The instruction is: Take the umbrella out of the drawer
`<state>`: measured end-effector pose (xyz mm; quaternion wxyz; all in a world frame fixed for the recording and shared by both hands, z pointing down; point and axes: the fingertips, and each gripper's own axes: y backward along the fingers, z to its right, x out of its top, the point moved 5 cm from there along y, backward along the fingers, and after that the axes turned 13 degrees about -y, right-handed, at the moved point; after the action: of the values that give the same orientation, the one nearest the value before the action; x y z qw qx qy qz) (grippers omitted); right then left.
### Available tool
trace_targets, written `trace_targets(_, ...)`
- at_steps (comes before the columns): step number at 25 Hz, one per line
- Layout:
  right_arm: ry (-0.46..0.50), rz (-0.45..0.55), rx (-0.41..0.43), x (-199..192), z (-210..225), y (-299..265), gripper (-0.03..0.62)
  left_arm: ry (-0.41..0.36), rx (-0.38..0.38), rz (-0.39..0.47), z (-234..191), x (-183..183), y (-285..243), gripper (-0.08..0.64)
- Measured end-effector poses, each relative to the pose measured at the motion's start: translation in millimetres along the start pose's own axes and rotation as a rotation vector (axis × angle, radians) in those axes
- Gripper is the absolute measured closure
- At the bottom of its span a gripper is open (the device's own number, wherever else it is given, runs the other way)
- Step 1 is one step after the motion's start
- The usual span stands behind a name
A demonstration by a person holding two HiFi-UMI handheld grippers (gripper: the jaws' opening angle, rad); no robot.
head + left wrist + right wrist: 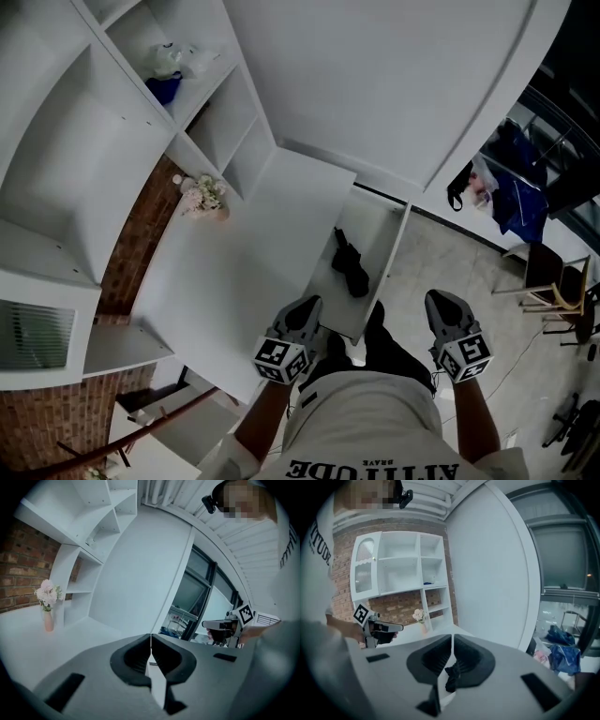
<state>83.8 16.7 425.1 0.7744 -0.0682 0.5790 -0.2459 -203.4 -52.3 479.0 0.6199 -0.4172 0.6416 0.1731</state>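
Observation:
A folded black umbrella lies in the open white drawer, which is pulled out from the white desk. In the head view my left gripper hovers over the drawer's near left corner, short of the umbrella, with its jaws shut and empty. My right gripper hangs to the right of the drawer over the floor, tips together, holding nothing. In the right gripper view the umbrella shows below the closed tips of the right gripper. The left gripper view shows the left gripper shut, facing a white wall.
A vase of pale flowers stands on the white desk top against the brick wall. White shelves rise at the left. On the right there are a wooden chair and blue bags on the tiled floor.

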Motion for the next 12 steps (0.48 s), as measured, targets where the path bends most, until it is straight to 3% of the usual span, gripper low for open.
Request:
trace_targets(6,0.004,-0.044,0.057,7,34,-34,0.558,0.019,0.053,-0.016,0,-9,-39,0.534)
trace_targets(12,-0.016,-0.162,0.137,-6,57,-59,0.558,0.078,0.120,-0.117,10,-34,-67,0.534)
